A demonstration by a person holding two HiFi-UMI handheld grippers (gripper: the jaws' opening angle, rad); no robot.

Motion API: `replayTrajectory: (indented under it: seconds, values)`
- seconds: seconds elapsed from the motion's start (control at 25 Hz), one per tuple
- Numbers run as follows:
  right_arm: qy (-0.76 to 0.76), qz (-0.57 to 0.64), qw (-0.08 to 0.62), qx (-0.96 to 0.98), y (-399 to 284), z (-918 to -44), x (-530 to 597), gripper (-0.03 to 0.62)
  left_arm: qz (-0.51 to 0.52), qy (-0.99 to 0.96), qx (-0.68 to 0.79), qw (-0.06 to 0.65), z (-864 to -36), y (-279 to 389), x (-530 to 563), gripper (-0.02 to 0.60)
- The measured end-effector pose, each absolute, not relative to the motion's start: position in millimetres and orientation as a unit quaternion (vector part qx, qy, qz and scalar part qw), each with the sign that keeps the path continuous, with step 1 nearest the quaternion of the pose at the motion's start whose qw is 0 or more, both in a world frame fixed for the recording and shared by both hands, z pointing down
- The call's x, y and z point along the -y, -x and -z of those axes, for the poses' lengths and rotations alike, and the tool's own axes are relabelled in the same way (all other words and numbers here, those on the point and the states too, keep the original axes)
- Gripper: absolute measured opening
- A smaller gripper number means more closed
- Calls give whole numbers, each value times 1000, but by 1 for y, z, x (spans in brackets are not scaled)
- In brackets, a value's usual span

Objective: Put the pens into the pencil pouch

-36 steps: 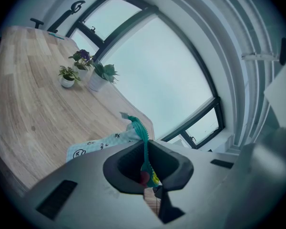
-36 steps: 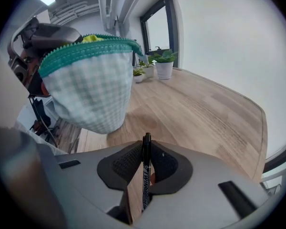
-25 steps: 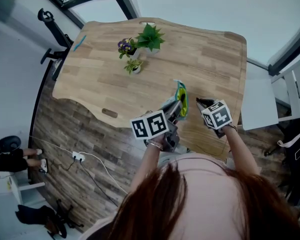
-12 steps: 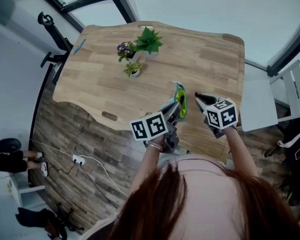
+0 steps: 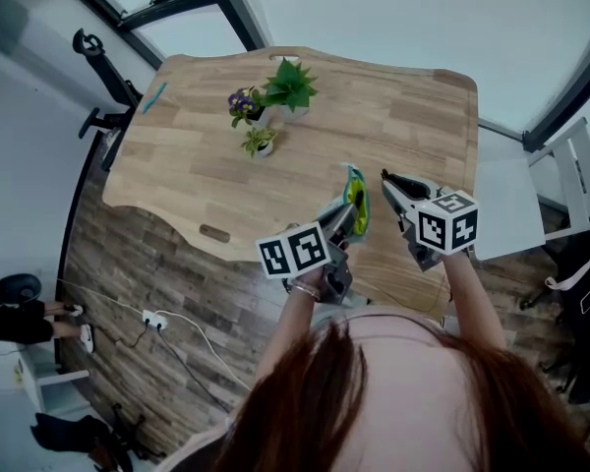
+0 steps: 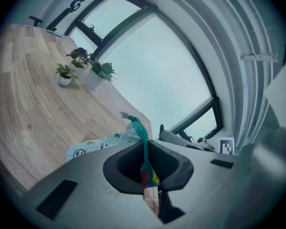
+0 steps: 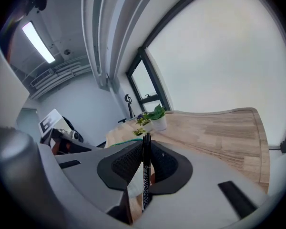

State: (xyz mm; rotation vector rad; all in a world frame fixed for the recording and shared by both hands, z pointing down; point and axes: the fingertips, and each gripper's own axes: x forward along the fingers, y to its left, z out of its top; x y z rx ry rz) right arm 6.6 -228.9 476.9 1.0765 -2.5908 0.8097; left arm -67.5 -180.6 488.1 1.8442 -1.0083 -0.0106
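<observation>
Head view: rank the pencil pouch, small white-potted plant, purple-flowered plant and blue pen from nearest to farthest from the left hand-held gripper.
1. pencil pouch, clamped in the left hand-held gripper itself.
2. small white-potted plant, mid-table.
3. purple-flowered plant, just behind it.
4. blue pen, far left corner.

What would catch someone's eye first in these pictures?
Near the table's front edge, the left gripper pinches the pouch by its green zipper edge. Beside it, the right gripper is shut on a black pen. Three small potted plants stand at the table's far end.
</observation>
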Motion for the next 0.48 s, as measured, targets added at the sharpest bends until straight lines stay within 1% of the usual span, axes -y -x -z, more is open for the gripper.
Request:
replayTrajectory:
  seconds: [0.48]
  values:
    - [-347,-307,-44,885,-9,-412,240,52,6,-764,409,500,-486,64,182,21]
